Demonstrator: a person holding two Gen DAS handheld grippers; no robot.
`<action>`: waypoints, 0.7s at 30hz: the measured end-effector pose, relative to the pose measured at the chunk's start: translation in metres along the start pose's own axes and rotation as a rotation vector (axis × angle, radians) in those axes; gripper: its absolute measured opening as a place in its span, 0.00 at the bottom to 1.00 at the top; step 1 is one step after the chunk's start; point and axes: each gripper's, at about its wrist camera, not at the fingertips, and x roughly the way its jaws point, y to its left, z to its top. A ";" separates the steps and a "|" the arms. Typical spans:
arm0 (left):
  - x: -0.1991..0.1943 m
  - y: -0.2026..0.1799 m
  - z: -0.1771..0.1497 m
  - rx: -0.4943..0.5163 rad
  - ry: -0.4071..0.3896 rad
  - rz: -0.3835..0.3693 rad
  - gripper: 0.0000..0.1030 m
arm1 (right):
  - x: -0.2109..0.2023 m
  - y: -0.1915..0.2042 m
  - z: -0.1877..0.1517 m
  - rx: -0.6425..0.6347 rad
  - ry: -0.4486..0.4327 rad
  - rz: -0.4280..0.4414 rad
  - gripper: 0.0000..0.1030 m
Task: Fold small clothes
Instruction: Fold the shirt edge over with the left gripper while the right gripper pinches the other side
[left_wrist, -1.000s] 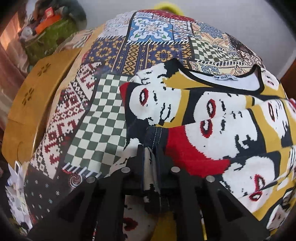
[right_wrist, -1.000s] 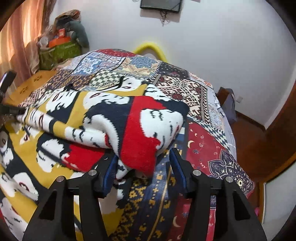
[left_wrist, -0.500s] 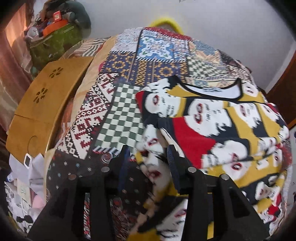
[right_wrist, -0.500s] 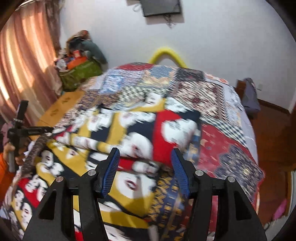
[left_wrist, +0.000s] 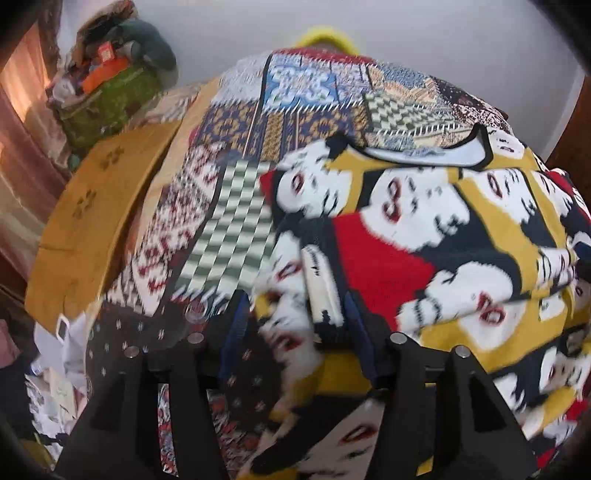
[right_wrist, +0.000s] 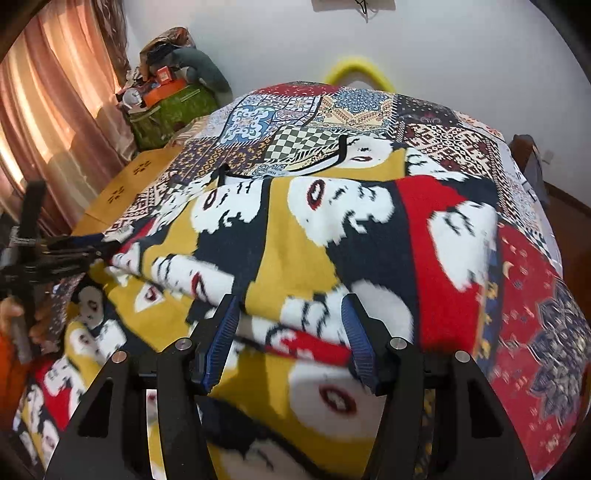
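A knitted garment (left_wrist: 424, 229) printed with faces in yellow, red, black and white lies on the patchwork bedspread (left_wrist: 295, 122), its upper half folded down over the lower. My left gripper (left_wrist: 295, 328) hovers at its left edge. Its jaws are opening, and a loose hem (left_wrist: 321, 291) lies between the pads without being pressed. In the right wrist view the garment (right_wrist: 295, 240) fills the middle. My right gripper (right_wrist: 290, 332) stands open just above the folded edge. The left gripper (right_wrist: 99, 249) shows at the far left, held by a hand (right_wrist: 14, 317).
The bedspread (right_wrist: 535, 295) drops off at the right. A wooden board (left_wrist: 92, 221) runs along the bed's left side. A green bag piled with clutter (right_wrist: 170, 107) and a curtain (right_wrist: 55, 110) stand beyond it. A yellow hoop (right_wrist: 356, 68) leans on the far wall.
My left gripper let go of the garment's edge, opened and drew back upward. My right gripper pulled back from the folded corner and now faces more of the garment.
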 end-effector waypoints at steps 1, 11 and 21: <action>-0.005 0.006 -0.005 -0.018 0.002 -0.018 0.58 | -0.008 0.000 -0.002 0.000 -0.001 -0.010 0.52; -0.062 0.041 -0.082 -0.057 0.053 -0.018 0.69 | -0.074 -0.018 -0.074 0.008 0.032 -0.105 0.66; -0.068 0.043 -0.150 -0.177 0.157 -0.137 0.63 | -0.053 -0.030 -0.121 0.128 0.106 -0.065 0.43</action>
